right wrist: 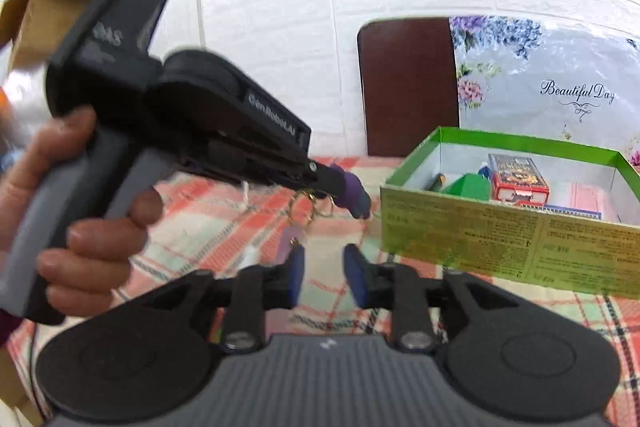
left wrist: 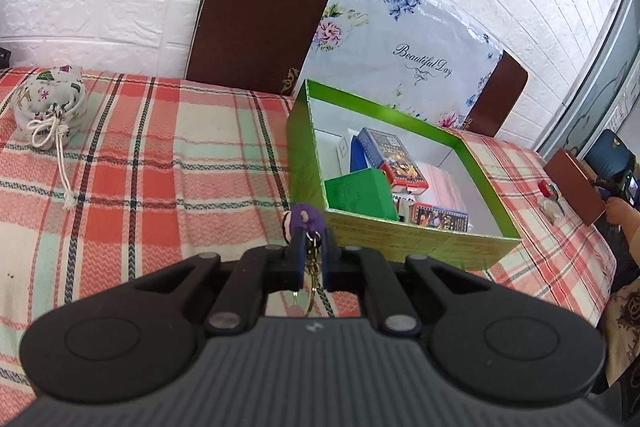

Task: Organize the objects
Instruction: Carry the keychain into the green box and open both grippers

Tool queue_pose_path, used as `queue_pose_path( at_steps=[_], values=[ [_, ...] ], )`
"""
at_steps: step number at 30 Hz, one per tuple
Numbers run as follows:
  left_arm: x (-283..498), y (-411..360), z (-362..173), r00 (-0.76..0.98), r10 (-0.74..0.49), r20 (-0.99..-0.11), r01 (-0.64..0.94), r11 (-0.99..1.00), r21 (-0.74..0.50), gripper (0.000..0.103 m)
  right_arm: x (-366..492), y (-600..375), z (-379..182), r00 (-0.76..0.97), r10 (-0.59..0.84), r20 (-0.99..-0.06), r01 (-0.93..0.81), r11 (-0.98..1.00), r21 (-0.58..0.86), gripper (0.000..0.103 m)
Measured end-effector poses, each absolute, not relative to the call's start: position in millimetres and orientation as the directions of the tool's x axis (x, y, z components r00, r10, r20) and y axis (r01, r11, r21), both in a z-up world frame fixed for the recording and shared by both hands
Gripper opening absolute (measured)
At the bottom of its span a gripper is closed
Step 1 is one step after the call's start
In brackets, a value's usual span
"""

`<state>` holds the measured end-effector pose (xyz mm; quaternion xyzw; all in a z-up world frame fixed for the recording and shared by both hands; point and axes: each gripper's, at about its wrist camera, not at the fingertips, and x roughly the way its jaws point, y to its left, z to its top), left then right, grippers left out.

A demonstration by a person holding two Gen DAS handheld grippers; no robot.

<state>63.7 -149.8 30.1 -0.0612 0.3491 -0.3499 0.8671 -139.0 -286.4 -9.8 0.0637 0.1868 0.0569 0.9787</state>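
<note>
My left gripper (left wrist: 310,241) is shut on a keychain with a purple charm (left wrist: 304,219); its gold rings (left wrist: 312,269) dangle between the fingers. It hangs above the plaid cloth, just left of the near corner of the open green box (left wrist: 404,243). The right wrist view shows a hand holding the left gripper (right wrist: 340,183), with the purple charm (right wrist: 354,193) at its tip and gold rings (right wrist: 316,203) and a lilac tag (right wrist: 294,235) hanging below. My right gripper (right wrist: 325,267) stands open just under that keychain; the tag hangs by its left pad (right wrist: 298,267). The green box (right wrist: 480,239) is to the right.
The box holds several small card boxes (left wrist: 400,163) and a green carton (left wrist: 360,193). A printed drawstring pouch (left wrist: 50,103) lies far left on the plaid cloth (left wrist: 160,167). A floral board (left wrist: 400,47) leans on the white wall. A brown book (left wrist: 576,187) and a small red item (left wrist: 546,189) are at right.
</note>
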Motion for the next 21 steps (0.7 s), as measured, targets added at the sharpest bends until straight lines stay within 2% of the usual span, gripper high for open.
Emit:
queue_pose_path(
  at_steps=[2, 4, 6, 7, 9, 12, 15, 18, 21],
  values=[
    [64, -149, 30, 0.506, -0.652, -0.564, 0.561, 0.746, -0.359, 0.009, -139, -285, -4, 0.922, 0.171, -0.347, -0.118, 0.979, 0.169, 0.033],
    [63, -149, 31, 0.498, -0.662, -0.560, 0.558, 0.739, -0.378, 0.009, -131, -281, -6, 0.913, 0.183, -0.366, -0.131, 0.978, 0.161, 0.043],
    [62, -150, 33, 0.486, -0.678, -0.552, 0.562, 0.726, -0.396, 0.009, -119, -275, -15, 0.891, 0.164, -0.424, -0.117, 0.984, 0.134, 0.043],
    [61, -152, 34, 0.483, -0.681, -0.550, 0.566, 0.722, -0.397, 0.009, -112, -274, -21, 0.877, 0.167, -0.451, -0.114, 0.983, 0.142, 0.040],
    [58, -155, 37, 0.476, -0.687, -0.549, 0.577, 0.715, -0.394, 0.009, -102, -277, -29, 0.858, 0.188, -0.479, -0.112, 0.977, 0.182, 0.024],
    [55, -160, 46, 0.480, -0.706, -0.521, 0.603, 0.697, -0.389, 0.007, -107, -282, -18, 0.900, 0.100, -0.424, -0.044, 0.989, 0.139, 0.017],
    [56, -171, 64, 0.482, -0.743, -0.465, 0.646, 0.660, -0.384, 0.005, -111, -289, -3, 0.937, -0.005, -0.350, 0.024, 0.998, 0.050, 0.017],
    [62, -193, 83, 0.479, -0.774, -0.415, 0.697, 0.622, -0.357, 0.005, -101, -305, 9, 0.949, -0.089, -0.301, 0.103, 0.994, 0.029, 0.017],
    [68, -217, 96, 0.481, -0.783, -0.395, 0.730, 0.607, -0.314, 0.005, -87, -326, 24, 0.956, -0.127, -0.264, 0.140, 0.990, 0.032, 0.012]
  ],
)
